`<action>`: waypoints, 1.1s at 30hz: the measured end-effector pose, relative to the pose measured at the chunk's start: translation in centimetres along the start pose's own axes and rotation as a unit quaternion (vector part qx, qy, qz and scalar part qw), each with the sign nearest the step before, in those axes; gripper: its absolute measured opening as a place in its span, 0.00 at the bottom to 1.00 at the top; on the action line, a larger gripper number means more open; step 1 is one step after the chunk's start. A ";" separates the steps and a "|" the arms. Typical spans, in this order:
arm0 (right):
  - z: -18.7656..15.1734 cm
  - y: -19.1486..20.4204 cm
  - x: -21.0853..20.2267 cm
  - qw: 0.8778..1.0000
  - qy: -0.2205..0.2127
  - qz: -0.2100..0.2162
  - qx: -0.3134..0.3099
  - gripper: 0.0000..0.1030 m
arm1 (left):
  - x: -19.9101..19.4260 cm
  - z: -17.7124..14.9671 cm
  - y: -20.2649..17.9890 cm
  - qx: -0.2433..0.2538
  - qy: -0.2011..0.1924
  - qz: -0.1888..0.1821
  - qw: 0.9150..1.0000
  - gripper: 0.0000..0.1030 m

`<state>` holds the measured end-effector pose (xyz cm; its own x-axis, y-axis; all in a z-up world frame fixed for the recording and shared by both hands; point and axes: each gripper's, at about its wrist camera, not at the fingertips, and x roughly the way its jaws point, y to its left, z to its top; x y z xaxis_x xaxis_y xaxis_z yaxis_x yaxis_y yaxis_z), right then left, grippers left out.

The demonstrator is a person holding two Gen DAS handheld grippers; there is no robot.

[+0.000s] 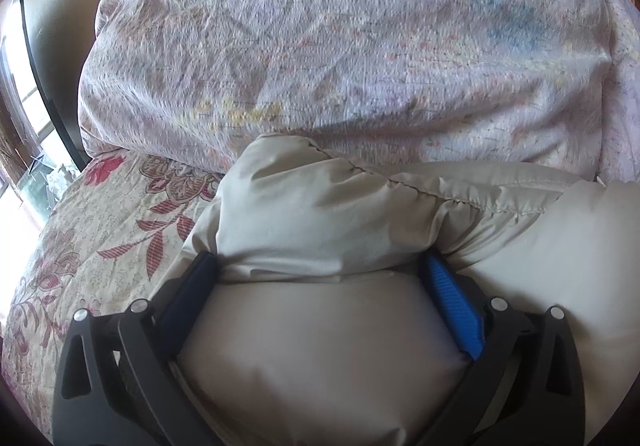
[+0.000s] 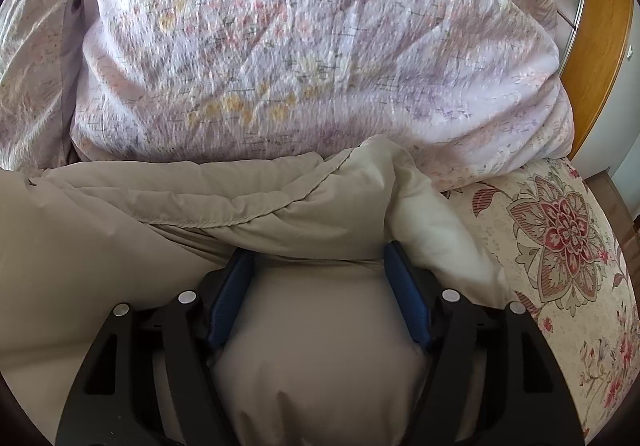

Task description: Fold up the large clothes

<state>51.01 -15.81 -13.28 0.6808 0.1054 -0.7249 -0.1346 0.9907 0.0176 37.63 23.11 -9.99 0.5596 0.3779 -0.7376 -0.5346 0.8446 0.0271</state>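
Beige padded jacket lies bunched on floral bedsheet, its far edge touching folded lilac floral quilt that fills upper half of both views. Stitched seam runs across garment's top fold in both views. Left gripper: blue pads set wide apart w/ thick fold of jacket bulging between them; fabric presses against both pads, so jaws are clamped on jacket. Right gripper: same config, pads wide apart, padded fabric packed between and touching both, i.e. clamped on jacket. Jacket fabric also fills lower centre of each view, between gripper frames. Left wrist view: bright window at far left edge, beyond sheet. Right wrist view: wooden door at upper right, past quilt.
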 end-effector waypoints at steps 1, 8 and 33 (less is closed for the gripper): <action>0.1 -0.2 0.3 1.000 0.000 0.001 0.001 0.68 | 0.0 0.0 0.0 0.000 0.001 -0.001 1.000 0.98; 0.3 -0.1 0.4 1.000 0.000 0.006 0.006 0.68 | 0.6 0.0 0.7 -0.008 0.003 -0.010 1.000 0.98; -1.4 -5.5 -6.2 0.991 -0.033 0.052 0.123 0.73 | -7.2 -1.8 2.9 -0.023 -0.022 -0.056 0.998 0.93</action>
<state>46.55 -22.07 -9.83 0.7189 0.2062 -0.6639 -0.0338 0.9642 0.2629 30.93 22.21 -5.84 0.6447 0.2989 -0.7036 -0.4945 0.8650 -0.0856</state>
